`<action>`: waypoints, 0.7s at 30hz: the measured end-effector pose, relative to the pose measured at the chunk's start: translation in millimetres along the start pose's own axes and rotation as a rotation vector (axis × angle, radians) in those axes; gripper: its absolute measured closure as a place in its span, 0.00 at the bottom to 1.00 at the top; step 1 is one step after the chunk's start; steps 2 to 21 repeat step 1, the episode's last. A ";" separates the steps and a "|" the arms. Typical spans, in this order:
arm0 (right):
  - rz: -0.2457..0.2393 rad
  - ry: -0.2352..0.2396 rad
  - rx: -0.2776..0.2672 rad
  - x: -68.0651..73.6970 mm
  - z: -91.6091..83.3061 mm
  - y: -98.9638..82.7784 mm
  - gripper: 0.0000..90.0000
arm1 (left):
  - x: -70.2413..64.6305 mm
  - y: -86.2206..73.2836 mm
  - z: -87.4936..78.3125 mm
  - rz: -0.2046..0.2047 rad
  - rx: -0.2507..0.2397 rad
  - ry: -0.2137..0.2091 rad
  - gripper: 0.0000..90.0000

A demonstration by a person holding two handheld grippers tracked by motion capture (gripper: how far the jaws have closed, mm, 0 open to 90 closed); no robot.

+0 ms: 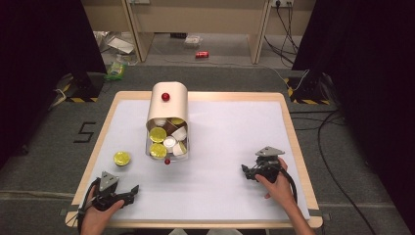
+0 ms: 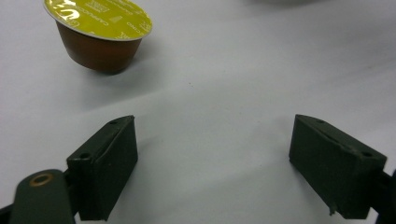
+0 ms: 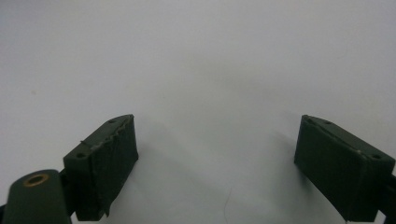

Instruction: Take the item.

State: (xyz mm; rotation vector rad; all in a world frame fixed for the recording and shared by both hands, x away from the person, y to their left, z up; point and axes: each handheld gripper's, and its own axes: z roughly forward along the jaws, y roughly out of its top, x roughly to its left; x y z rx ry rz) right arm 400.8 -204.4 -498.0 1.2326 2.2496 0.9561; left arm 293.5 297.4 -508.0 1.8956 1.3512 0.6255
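A cream bin (image 1: 168, 108) lies tipped on its side on the white table (image 1: 225, 127), its mouth toward me, with several coffee capsules (image 1: 166, 139) inside, some with yellow lids. One brown capsule with a yellow lid (image 1: 122, 158) (image 2: 99, 29) stands alone on the table at the left. My left gripper (image 1: 132, 192) (image 2: 215, 168) rests near the front left edge, open, with bare table between its jaws; the lone capsule is ahead and to its left. My right gripper (image 1: 246, 171) (image 3: 217, 168) sits at the front right, open over bare table.
A small red ball (image 1: 167, 161) lies just in front of the bin's mouth; a red knob (image 1: 165, 97) is on the bin's upper side. The wooden table rim (image 1: 293, 142) frames the white surface. Cables and clutter lie on the floor beyond.
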 end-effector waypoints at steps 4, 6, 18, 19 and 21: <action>0.000 0.000 0.000 0.0 0.0 0.0 0.15 | 0.2 -0.5 0.2 0.000 -0.004 -0.002 0.16; 0.000 0.000 0.000 0.0 0.0 0.0 0.15 | 0.2 -0.5 0.2 0.000 -0.004 -0.002 0.16; 0.000 0.000 0.000 0.0 0.0 0.0 0.15 | 0.2 -0.5 0.2 0.000 -0.004 -0.002 0.16; 0.000 0.000 0.000 0.0 0.0 0.0 0.15 | 0.2 -0.5 0.2 0.000 -0.004 -0.002 0.16; 0.000 0.000 0.000 0.0 0.0 0.0 0.15 | 0.2 -0.5 0.2 0.000 -0.004 -0.002 0.16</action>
